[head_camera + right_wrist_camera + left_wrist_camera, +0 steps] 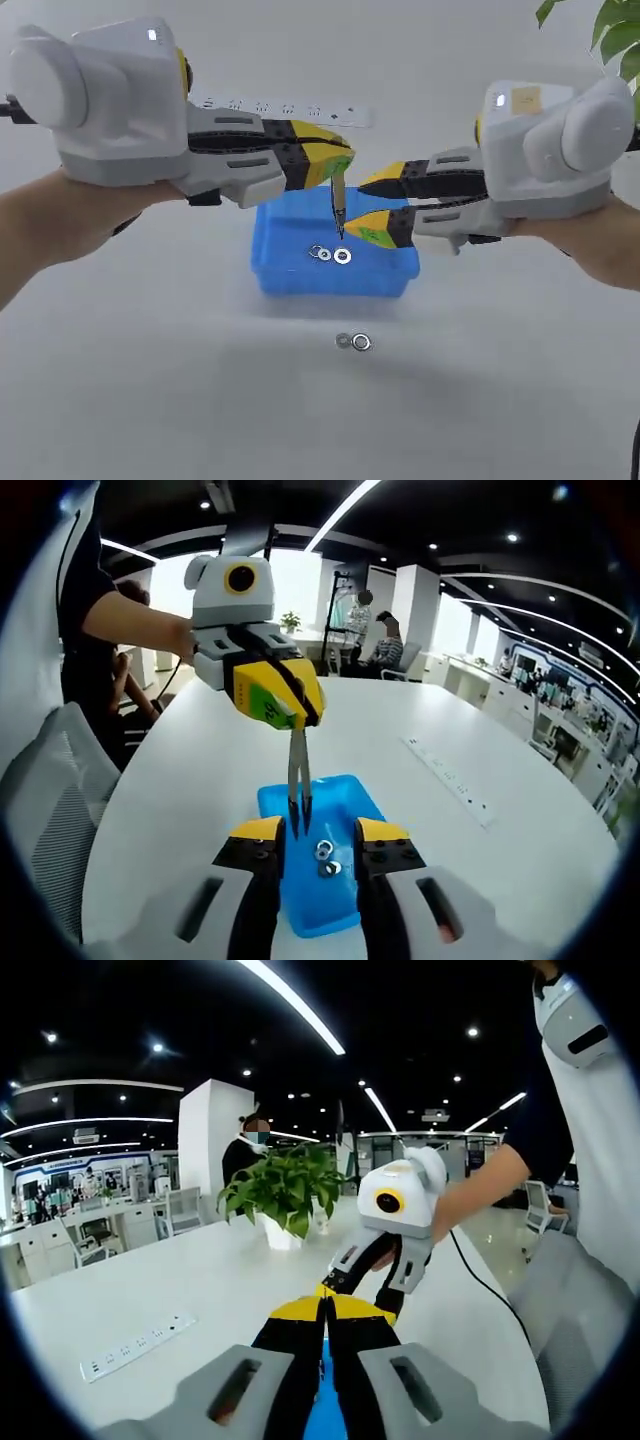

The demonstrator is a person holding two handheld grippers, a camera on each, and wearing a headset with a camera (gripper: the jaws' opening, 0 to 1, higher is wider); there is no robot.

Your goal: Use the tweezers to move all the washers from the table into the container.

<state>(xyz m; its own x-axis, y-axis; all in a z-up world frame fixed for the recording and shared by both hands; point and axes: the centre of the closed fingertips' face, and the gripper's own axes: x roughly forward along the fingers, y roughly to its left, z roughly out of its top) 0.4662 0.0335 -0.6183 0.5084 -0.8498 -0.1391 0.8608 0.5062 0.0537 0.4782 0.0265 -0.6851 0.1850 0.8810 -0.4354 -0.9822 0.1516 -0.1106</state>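
My left gripper [343,162] is shut on a pair of grey tweezers [338,210], which hang tips-down over the blue container [300,275]. In the right gripper view the tweezers [298,780] end just above the container [345,800]. A few washers [332,255] lie inside it. Two more washers [352,342] lie side by side on the white table in front of the container. My right gripper [368,206] stands open at the container's right side, with nothing between its jaws. In the right gripper view, the washers [325,858] in the container sit between the right gripper's [320,832] jaws.
A white power strip [280,108] lies on the table behind the container. Green plant leaves [610,30] show at the top right. In the left gripper view a potted plant [280,1195] stands on the table and a person stands behind it.
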